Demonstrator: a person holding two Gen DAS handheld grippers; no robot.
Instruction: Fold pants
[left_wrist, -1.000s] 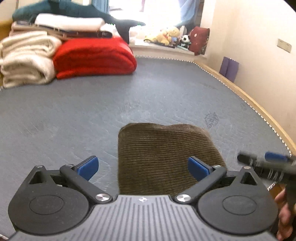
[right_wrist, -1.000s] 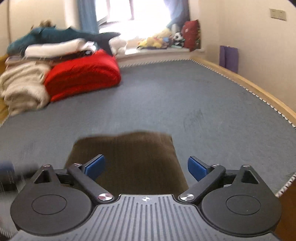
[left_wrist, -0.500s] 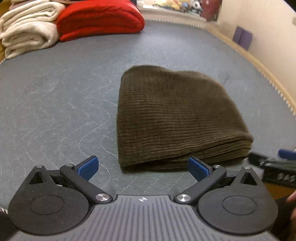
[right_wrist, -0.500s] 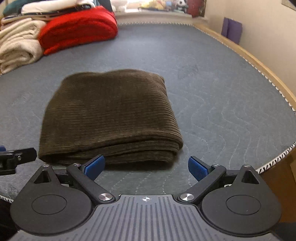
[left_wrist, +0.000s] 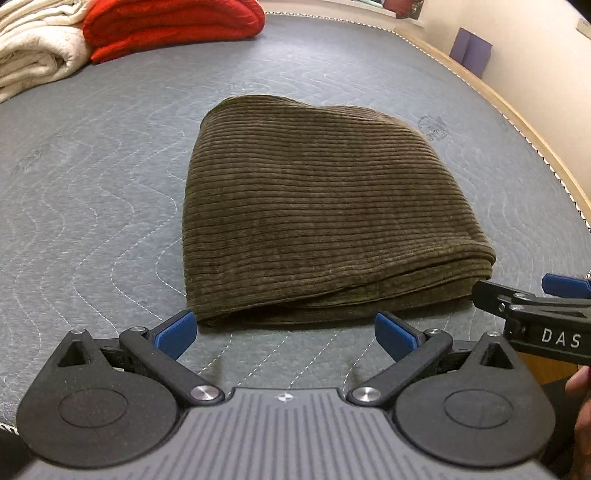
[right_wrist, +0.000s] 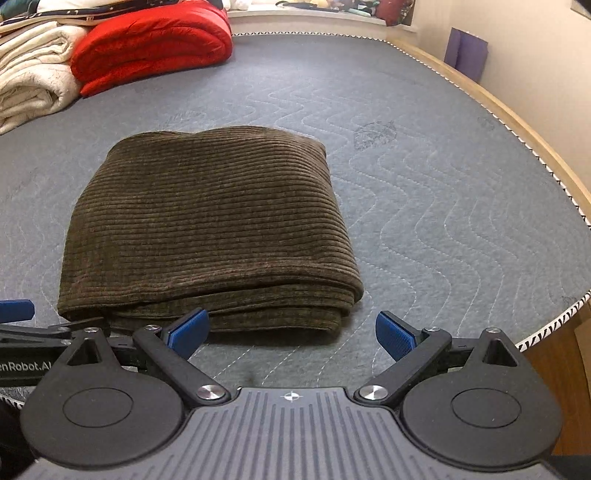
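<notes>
The pants (left_wrist: 325, 218) are seen folded on the mattress (left_wrist: 92, 177) near its front edge; both left tongs (left_wrist: 284, 332) and right tongs (right_wrist: 291, 330) are released, empty. The stacked layers could be nudged askew if brushed.

We look out over a grey quilted mattress (right_wrist: 424, 192) stitched in wavy lines, edged by a pale wooden bed frame (right_wrist: 517, 122) on the right. Far ahead and left of the hand-held gripper, a folded red blanket (right_wrist: 151, 44) lies against a stack of cream blankets (right_wrist: 33, 74). A cream wall (right_wrist: 535, 55) rises on the right, with a purple object (right_wrist: 466, 53) leaning at its foot.
</notes>
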